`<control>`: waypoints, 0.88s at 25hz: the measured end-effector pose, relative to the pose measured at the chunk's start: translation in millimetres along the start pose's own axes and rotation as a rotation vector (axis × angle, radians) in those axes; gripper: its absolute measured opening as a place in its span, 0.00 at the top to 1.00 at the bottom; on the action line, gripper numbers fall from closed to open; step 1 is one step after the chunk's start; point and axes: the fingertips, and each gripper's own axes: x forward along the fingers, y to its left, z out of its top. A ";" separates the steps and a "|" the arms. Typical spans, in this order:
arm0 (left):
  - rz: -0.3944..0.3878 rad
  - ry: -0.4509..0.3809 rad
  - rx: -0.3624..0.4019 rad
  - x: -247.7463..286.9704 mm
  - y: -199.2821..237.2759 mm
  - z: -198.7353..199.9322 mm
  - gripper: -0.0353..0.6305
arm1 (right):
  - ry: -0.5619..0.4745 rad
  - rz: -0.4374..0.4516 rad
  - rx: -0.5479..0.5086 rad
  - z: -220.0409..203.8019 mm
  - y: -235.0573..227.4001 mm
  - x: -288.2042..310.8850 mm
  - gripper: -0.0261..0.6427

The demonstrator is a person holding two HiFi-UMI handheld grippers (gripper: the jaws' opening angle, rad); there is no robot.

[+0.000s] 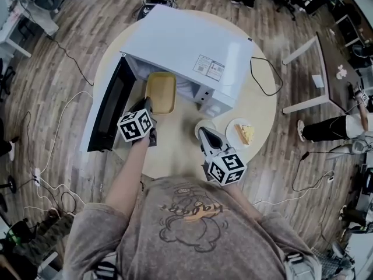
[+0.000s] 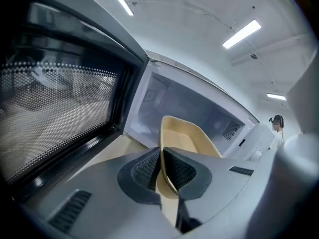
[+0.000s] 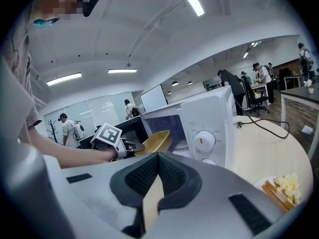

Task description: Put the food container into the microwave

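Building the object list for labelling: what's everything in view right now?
microwave: one, white, on the table, door swung open.
food container: one, pale yellow, at the microwave's opening.
table: one, beige, round.
plate: one, white, on the table by the microwave's front corner, yellow food on it.
small round thing: one, white, beside the plate; can't tell what.
cable: one, black, on the table beside the microwave.
left gripper: grey, shut on the food container's rim.
right gripper: grey, shut, empty, over the table.
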 end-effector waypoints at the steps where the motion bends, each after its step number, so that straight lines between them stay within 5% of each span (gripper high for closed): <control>1: -0.002 0.004 0.000 4.2 -0.5 0.8 0.89 | 0.000 -0.007 0.004 0.0 -1.4 -0.2 0.96; 22: -0.021 0.029 0.101 73.8 -12.1 27.8 0.89 | -0.013 -0.120 0.054 -4.8 -22.1 -6.5 0.96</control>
